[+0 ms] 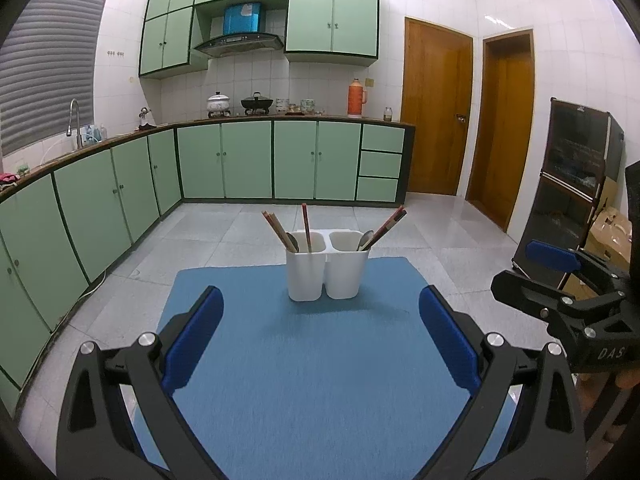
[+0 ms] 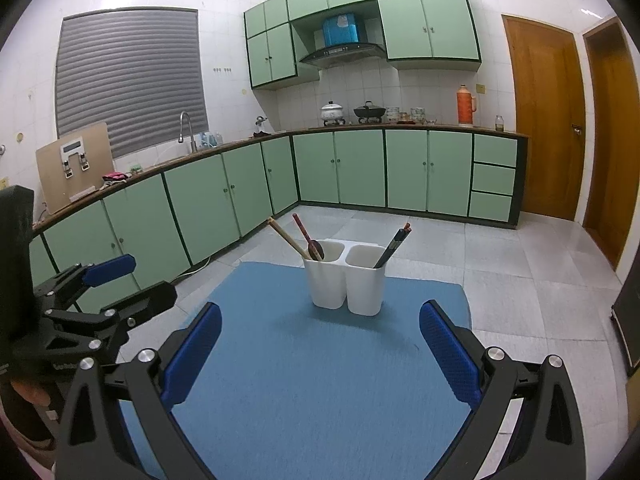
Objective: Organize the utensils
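Observation:
A white two-compartment utensil holder (image 1: pixel 326 274) stands at the far end of a blue mat (image 1: pixel 312 360). Its left compartment holds chopsticks (image 1: pixel 306 228) and a spoon (image 1: pixel 293 241); its right compartment holds dark chopsticks (image 1: pixel 388 222) and a spoon (image 1: pixel 365 240). My left gripper (image 1: pixel 320 312) is open and empty, well short of the holder. The holder also shows in the right wrist view (image 2: pixel 346 280) on the mat (image 2: pixel 320 380). My right gripper (image 2: pixel 320 320) is open and empty, also short of it. Each gripper shows at the edge of the other's view.
The mat lies on a table above a grey tiled floor (image 1: pixel 460 248). Green kitchen cabinets (image 1: pixel 248 160) run along the left and back walls. Two wooden doors (image 1: pixel 436 108) stand at the right, and a dark cabinet (image 1: pixel 576 184) with cardboard boxes sits at the far right.

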`<action>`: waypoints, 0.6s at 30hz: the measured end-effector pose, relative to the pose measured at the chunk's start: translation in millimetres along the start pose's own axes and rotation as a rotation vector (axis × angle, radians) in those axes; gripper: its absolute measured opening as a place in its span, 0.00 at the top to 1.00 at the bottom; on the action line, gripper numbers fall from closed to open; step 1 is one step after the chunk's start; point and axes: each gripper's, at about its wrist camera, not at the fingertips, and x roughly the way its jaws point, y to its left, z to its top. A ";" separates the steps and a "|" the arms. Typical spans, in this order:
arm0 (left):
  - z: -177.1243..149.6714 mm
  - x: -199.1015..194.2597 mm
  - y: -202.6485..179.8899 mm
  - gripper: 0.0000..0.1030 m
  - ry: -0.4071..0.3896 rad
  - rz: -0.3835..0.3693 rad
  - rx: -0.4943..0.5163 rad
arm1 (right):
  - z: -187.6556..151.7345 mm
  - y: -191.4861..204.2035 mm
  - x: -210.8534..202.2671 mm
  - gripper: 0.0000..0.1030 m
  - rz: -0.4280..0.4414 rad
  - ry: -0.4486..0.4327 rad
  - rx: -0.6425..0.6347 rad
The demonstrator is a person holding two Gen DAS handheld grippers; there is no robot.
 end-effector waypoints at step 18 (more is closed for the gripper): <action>-1.5 -2.9 -0.1 0.07 0.000 0.004 -0.004 | -2.1 0.9 4.3 0.06 0.004 0.013 -0.003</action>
